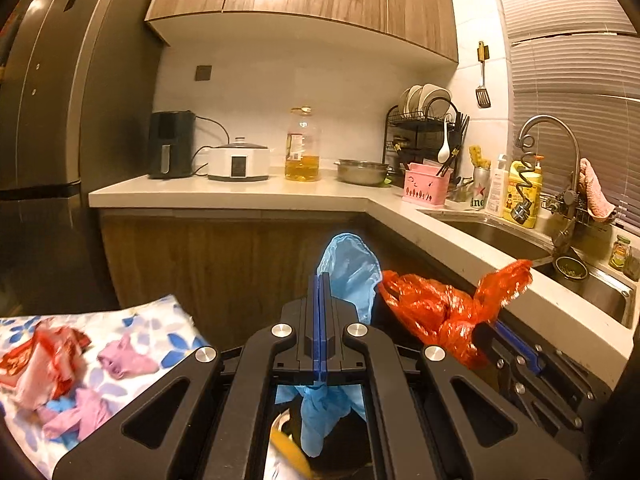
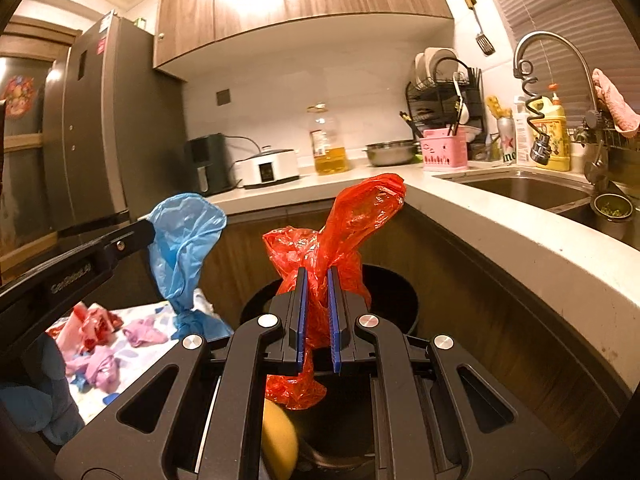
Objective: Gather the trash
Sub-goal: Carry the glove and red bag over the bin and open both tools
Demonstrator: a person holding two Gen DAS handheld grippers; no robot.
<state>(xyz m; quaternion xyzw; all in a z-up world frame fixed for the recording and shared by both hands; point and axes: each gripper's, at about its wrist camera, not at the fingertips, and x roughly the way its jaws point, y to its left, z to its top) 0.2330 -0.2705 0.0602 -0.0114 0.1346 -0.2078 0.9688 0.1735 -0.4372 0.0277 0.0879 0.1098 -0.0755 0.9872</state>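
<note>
My left gripper (image 1: 320,280) is shut on a crumpled blue plastic bag (image 1: 350,272); it also shows in the right wrist view (image 2: 182,236). My right gripper (image 2: 317,274) is shut on a crumpled red plastic bag (image 2: 340,232), which also shows in the left wrist view (image 1: 444,308). Both bags hang above a black trash bin (image 2: 396,296). A yellow object (image 2: 280,436) lies low under the right gripper. More crumpled pink, red and blue trash (image 1: 60,364) lies on a floral cloth (image 1: 160,320) at the left.
A white L-shaped counter (image 1: 256,194) carries an air fryer (image 1: 171,144), a cooker (image 1: 239,160), an oil bottle (image 1: 303,146), a metal bowl (image 1: 362,170) and a dish rack (image 1: 426,128). A sink (image 2: 528,190) with faucet is at the right. A fridge (image 1: 60,120) stands left.
</note>
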